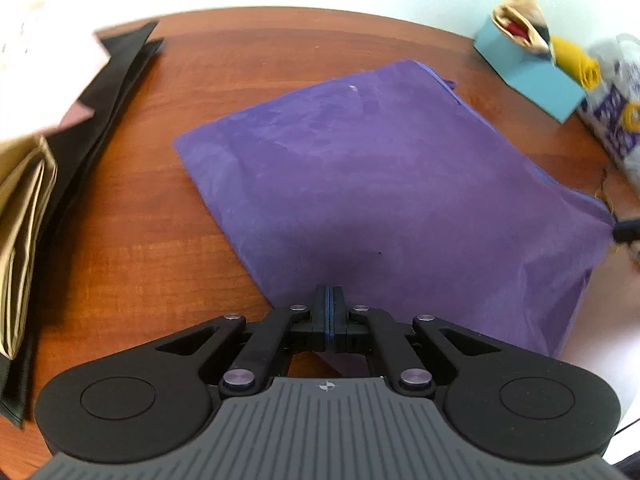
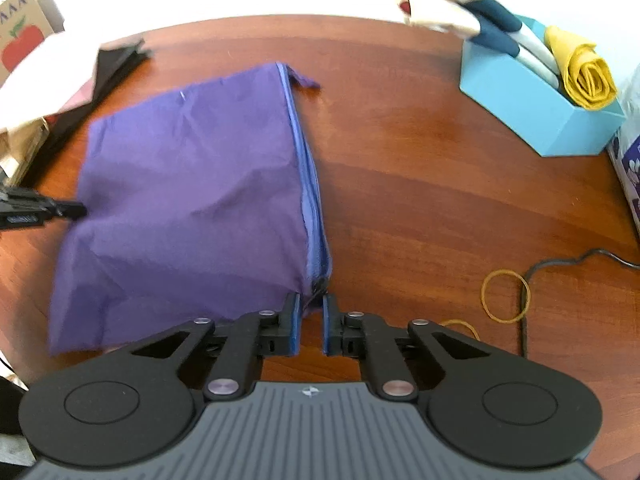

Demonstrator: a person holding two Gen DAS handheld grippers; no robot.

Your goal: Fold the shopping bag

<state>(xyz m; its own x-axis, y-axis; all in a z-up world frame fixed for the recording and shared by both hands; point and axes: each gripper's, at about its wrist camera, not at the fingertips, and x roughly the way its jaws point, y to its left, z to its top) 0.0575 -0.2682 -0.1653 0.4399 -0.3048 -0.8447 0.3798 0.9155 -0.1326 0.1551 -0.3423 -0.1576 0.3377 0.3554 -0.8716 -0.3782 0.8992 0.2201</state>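
Here the left gripper (image 1: 329, 308) has its fingers pressed together on the near edge of the purple shopping bag (image 1: 380, 180), which lies flat on the tabletop (image 2: 400, 200) ahead of them. The right gripper (image 2: 311, 308) holds its fingers apart, with the bag's zipper-end corner between their tips.

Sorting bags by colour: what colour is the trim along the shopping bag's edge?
Lighter blue trim on a purple shopping bag; clearest in the right wrist view.

Blue box (image 2: 560, 120) holding rolled yellow cloth (image 2: 588, 76) — rubber band (image 2: 506, 296), black cable (image 2: 532, 280) on wooden table (image 2: 400, 184).
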